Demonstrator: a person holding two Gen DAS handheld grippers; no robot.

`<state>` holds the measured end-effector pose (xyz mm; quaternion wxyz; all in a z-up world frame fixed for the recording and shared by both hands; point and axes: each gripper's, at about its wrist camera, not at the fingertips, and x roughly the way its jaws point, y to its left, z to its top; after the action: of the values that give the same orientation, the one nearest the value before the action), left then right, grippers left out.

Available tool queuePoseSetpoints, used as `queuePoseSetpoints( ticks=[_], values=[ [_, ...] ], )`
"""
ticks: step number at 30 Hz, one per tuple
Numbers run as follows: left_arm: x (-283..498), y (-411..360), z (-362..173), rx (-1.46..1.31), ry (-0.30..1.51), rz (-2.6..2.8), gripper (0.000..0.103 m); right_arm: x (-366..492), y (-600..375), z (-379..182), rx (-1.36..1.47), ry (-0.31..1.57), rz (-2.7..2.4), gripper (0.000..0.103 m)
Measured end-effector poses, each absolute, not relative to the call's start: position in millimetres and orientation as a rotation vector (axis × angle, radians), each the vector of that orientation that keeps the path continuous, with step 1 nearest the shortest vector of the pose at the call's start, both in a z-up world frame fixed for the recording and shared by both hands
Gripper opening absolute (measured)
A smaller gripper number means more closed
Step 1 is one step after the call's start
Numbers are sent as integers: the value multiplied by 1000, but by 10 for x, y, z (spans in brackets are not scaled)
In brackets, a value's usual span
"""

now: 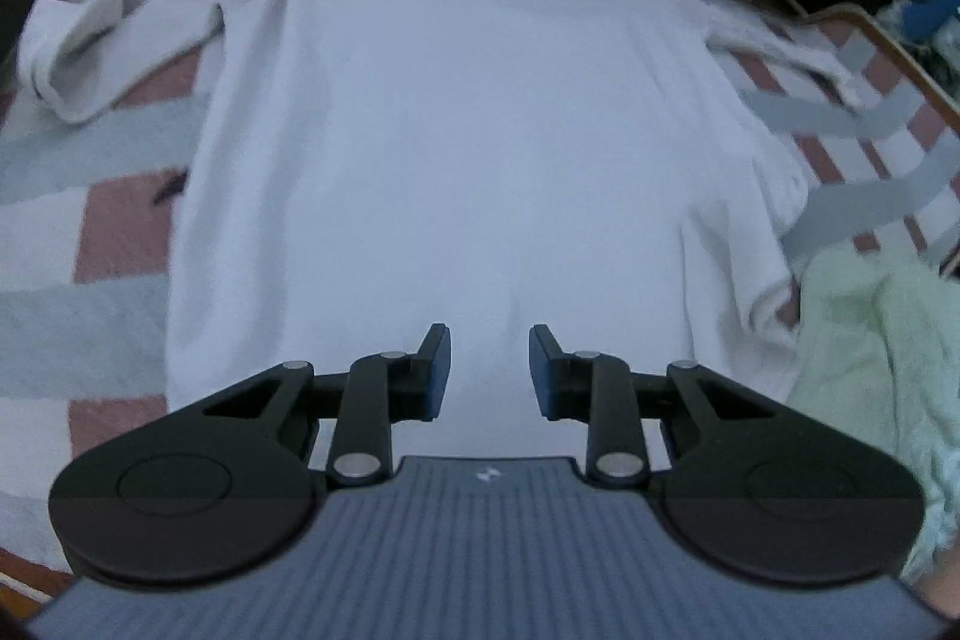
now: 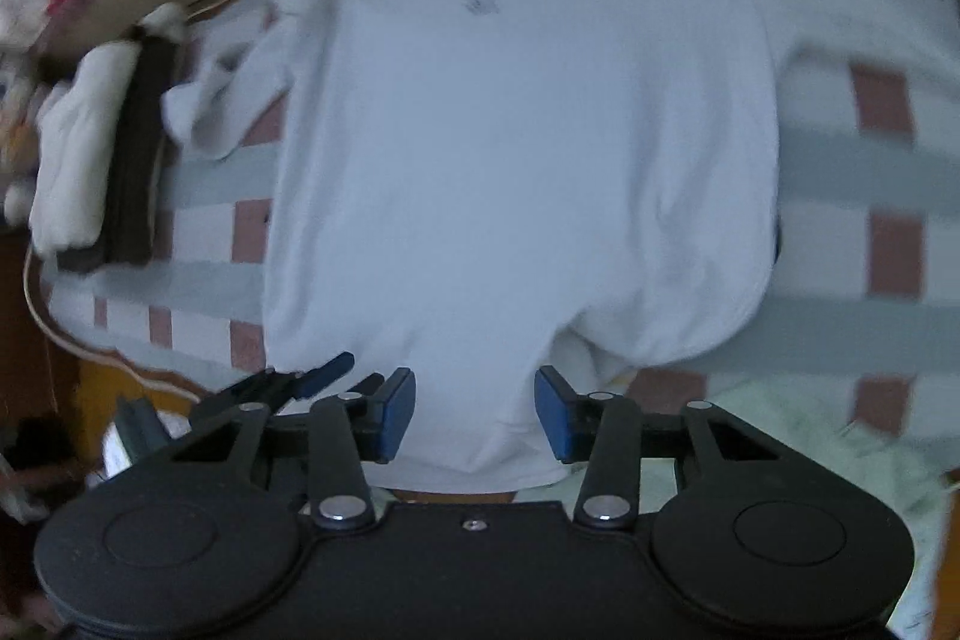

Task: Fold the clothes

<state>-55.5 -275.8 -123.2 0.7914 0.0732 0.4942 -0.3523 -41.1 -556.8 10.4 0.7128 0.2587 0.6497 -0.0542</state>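
Sweatshirt: white long-sleeved sweatshirt (image 1: 444,148) lay flat on the checked bedspread (image 1: 120,232), hem nearest both grippers, collar farthest.
Left gripper: left gripper (image 1: 489,370) hovered over the hem's middle, jaws partly apart, nothing between the pads.
Right gripper: right gripper (image 2: 474,415) hung above the hem, jaws moderately apart, gripping no cloth.
Long axis: ran straight away from both grippers, hem to collar.
Sleeves: left sleeve (image 1: 90,52) bunched outward; right sleeve (image 1: 792,58) trailed sideways.
Nearby: pale green towel (image 1: 870,340) just beside the hem's right corner.

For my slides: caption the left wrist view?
Open left gripper above a white shirt spread on a checked bedsheet.
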Motion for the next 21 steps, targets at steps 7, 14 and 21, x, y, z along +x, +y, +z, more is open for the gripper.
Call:
queuePoseSetpoints(
  ticks=[7, 14, 21],
  values=[
    [-431, -2829, -1280, 76, 1110, -762, 28, -336, -5373, 366, 380, 1506, -152, 50],
    [-590, -2943, -1213, 187, 1070, -736, 28, -1032, -5642, -491, 575, 1224, -235, 43],
    [-384, -2896, -1363, 156, 1168, -612, 29, -1994, -5822, -1416, 916, 810, -322, 40]
  ],
)
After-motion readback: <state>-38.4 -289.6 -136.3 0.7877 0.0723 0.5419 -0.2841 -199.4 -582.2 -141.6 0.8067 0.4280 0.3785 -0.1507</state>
